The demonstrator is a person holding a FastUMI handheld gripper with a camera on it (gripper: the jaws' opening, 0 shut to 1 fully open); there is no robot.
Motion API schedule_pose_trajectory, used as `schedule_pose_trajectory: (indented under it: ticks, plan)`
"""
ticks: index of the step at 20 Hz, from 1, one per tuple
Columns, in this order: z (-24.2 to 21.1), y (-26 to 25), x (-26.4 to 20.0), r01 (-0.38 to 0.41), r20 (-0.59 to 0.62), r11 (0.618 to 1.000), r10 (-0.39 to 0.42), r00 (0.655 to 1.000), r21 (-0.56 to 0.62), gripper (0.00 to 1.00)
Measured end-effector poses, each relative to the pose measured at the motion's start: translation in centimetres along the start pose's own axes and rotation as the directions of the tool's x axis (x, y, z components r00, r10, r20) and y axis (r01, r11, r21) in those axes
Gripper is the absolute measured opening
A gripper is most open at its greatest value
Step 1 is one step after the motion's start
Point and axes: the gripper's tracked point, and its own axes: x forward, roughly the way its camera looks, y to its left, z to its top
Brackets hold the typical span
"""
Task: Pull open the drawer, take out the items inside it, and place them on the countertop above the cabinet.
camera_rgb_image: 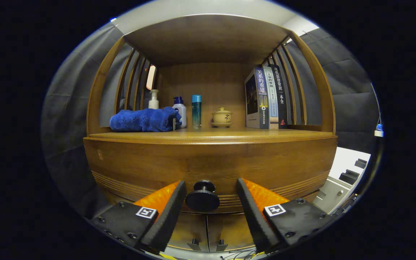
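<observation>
**Knob lined up, fingers not yet on it**

The gripper (211,189) is spread open, with the drawer's round knob (202,197) sitting between its two fingers and a gap showing on each side, wider at 3 o'clock of the knob than at 9. The drawer front (208,162) looks flush with the cabinet, so the drawer appears closed and whatever it holds is hidden.

The likeliest trouble is a lopsided close: the 9 o'clock finger would meet the knob first and nudge the gripper sideways, leaving a weak hold. A grasp on the knob's flared cap rather than its neck could slip off on the pull. An angled pull could make the drawer bind.

On the countertop (229,135), toward 12 o'clock of the knob, stand a blue towel (143,120), three bottles (181,113), a lidded cup (222,116) and books (265,97); bare room lies along the front edge, so crowding could topple something.
</observation>
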Motion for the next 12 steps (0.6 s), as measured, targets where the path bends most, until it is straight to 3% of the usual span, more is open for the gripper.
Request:
schedule_pose_trajectory:
  ticks: [4, 6, 12]
  plan:
    - [0.0, 1.5, 0.1, -0.037, 0.007, 0.999, 0.037, 0.999, 0.018, 0.61]
    - [-0.1, 1.2, 0.6, -0.016, 0.011, 1.000, 0.016, 1.000, 0.017, 0.52]
    - [0.1, 1.1, 0.4, 0.008, 0.023, 0.999, -0.009, 1.000, 0.034, 0.40]
